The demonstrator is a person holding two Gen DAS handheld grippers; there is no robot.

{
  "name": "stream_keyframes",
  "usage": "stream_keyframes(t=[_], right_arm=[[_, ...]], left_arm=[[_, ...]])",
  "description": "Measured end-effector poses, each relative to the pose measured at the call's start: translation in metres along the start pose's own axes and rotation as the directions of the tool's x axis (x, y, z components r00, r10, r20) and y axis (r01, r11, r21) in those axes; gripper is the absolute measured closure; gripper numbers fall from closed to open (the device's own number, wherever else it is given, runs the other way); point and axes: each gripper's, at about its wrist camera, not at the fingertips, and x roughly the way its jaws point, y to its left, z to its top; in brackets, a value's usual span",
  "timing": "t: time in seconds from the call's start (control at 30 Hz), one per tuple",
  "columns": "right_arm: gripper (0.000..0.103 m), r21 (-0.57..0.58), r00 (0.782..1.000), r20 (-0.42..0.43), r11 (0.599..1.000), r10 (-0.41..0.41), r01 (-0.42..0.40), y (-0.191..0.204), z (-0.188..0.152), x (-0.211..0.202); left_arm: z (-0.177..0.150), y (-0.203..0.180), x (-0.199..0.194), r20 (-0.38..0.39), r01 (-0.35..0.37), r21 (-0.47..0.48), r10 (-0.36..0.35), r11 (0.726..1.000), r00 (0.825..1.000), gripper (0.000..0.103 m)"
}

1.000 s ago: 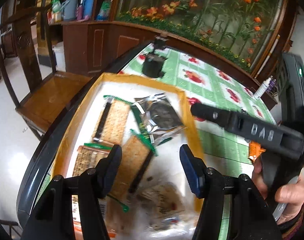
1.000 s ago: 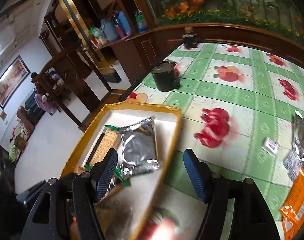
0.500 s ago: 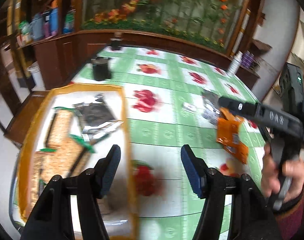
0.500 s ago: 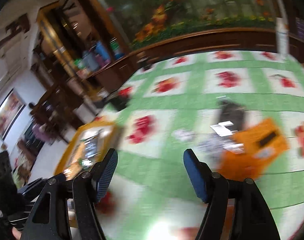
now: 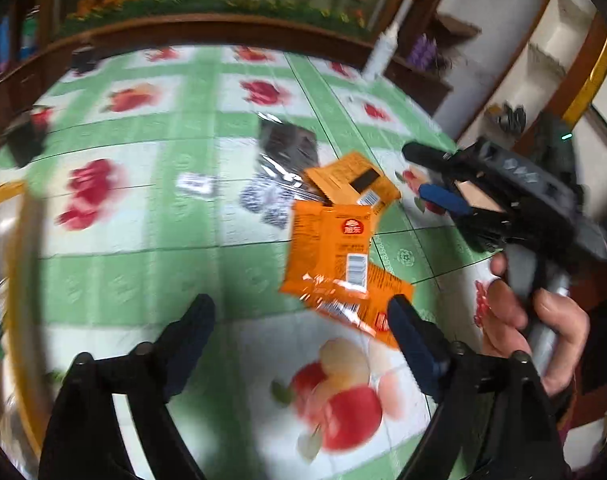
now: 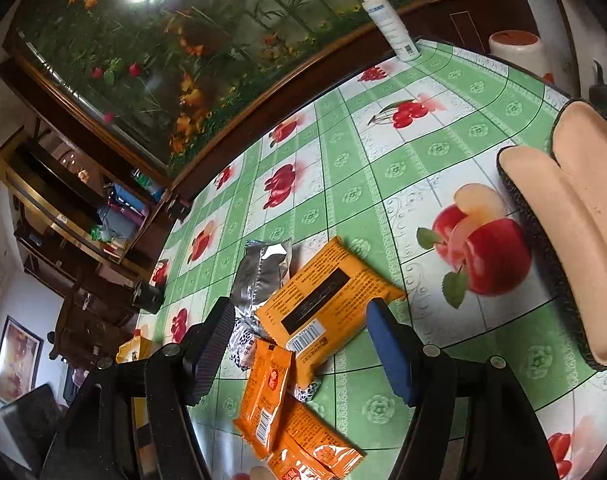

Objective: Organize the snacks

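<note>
Several orange snack packets lie in a loose pile on the fruit-print tablecloth, with a wide orange packet (image 6: 327, 304) at the far end and a narrow one (image 5: 329, 252) across it. A silver foil packet (image 6: 263, 272) lies beside them, also in the left wrist view (image 5: 289, 146). My right gripper (image 6: 299, 344) is open, its fingers either side of the wide orange packet, above it. My left gripper (image 5: 299, 328) is open and empty, just short of the pile. The right gripper also shows in the left wrist view (image 5: 439, 176).
The yellow-rimmed tray (image 5: 19, 248) sits at the left table edge. A white spray bottle (image 6: 387, 16) stands at the far edge. A tan cushioned chair back (image 6: 575, 240) is at the right. A dark cup (image 5: 23, 140) stands far left.
Both grippers have swung right, away from the tray of crackers, to the pile of orange packets. The right gripper now hovers over the wide orange packet. Both stay open.
</note>
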Motion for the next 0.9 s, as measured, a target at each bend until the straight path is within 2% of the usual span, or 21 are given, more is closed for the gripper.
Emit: stream_keyframes(t=[0.13,0.2,0.27,0.3,0.4,0.47,0.57,0.7,0.8,0.9], right_arm=[[0.031,-0.001,1.000,0.011,1.000,0.007,-0.007,0.004,0.000,-0.002],[0.031,-0.004,1.000,0.010,1.000,0.007,-0.007,0.005,0.000,-0.002],[0.031,-0.010,1.000,0.004,1.000,0.011,-0.011,0.004,0.001,0.000],[0.031,-0.014,1.000,0.004,1.000,0.013,-0.013,0.004,0.001,0.000],[0.031,-0.026,1.000,0.006,1.000,0.015,-0.015,0.007,0.002,0.000],[0.031,-0.031,1.000,0.005,0.999,0.012,-0.012,0.008,0.002,0.001],[0.031,-0.035,1.000,-0.003,0.999,0.013,-0.013,0.009,0.001,0.002],[0.031,-0.057,1.000,-0.014,0.998,-0.001,0.000,0.014,-0.002,0.007],[0.031,-0.062,0.997,-0.031,0.995,-0.075,0.073,0.013,-0.005,0.017],[0.031,-0.036,0.993,-0.053,0.994,-0.107,0.105,0.008,-0.007,0.026]], left_arm=[[0.014,-0.015,0.038,-0.052,-0.033,0.046,0.036,0.998,0.998,0.015],[0.019,-0.022,0.056,-0.091,-0.093,0.068,0.099,0.993,0.991,0.016],[0.021,-0.027,0.065,-0.105,-0.104,0.083,0.112,0.991,0.988,0.014],[0.021,-0.032,0.068,-0.076,-0.137,0.105,0.146,0.985,0.986,0.014],[0.019,-0.033,0.069,-0.030,-0.154,0.104,0.158,0.983,0.987,0.018],[0.015,-0.031,0.064,-0.003,-0.165,0.109,0.167,0.980,0.986,0.044],[0.007,-0.015,0.050,0.000,-0.130,0.059,0.130,0.990,0.992,0.045],[-0.021,0.009,0.026,0.034,-0.145,0.037,0.144,0.989,0.989,0.045],[-0.035,0.033,0.009,0.080,-0.180,0.013,0.178,0.984,0.981,0.045],[-0.039,0.051,0.003,0.125,-0.157,-0.033,0.160,0.987,0.979,0.045]])
